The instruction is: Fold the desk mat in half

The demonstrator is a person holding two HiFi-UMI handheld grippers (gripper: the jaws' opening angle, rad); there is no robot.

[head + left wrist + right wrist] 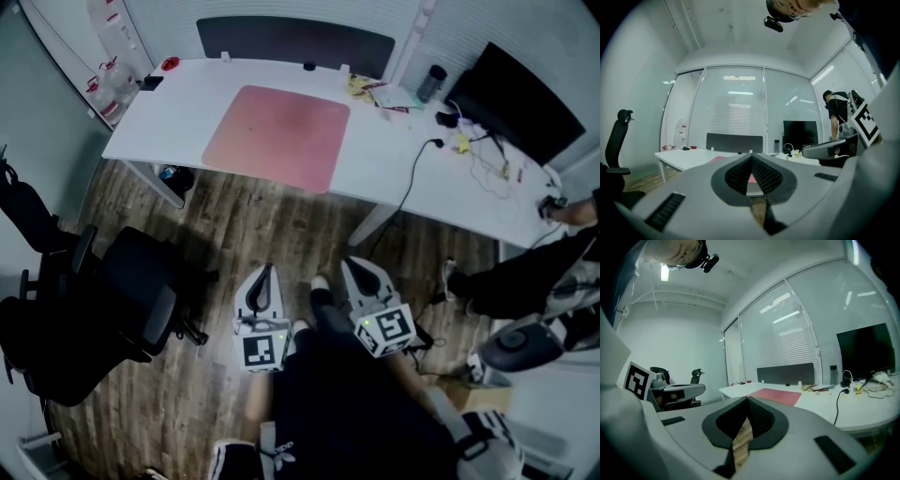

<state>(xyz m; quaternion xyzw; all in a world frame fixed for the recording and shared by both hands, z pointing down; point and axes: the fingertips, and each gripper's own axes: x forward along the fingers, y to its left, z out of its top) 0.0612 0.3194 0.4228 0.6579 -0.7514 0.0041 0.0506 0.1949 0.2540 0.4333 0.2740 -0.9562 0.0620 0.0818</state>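
A pink desk mat (277,136) lies flat and unfolded on the white desk (394,159), near its middle. Both grippers hover over the wooden floor well short of the desk, side by side and pointing toward it. The left gripper (268,271) has its jaws together with nothing between them, and so does the right gripper (352,266). In the left gripper view the mat (716,158) shows far ahead beyond the shut left gripper (751,157). The right gripper view shows the mat (780,396) ahead and to the right of the shut right gripper (747,399).
A black office chair (122,300) stands on the floor at the left. On the desk's right part are a monitor (520,94), a bottle (431,82), papers and a black cable (412,178). A person (525,272) is at the right. A dark divider panel (295,42) backs the desk.
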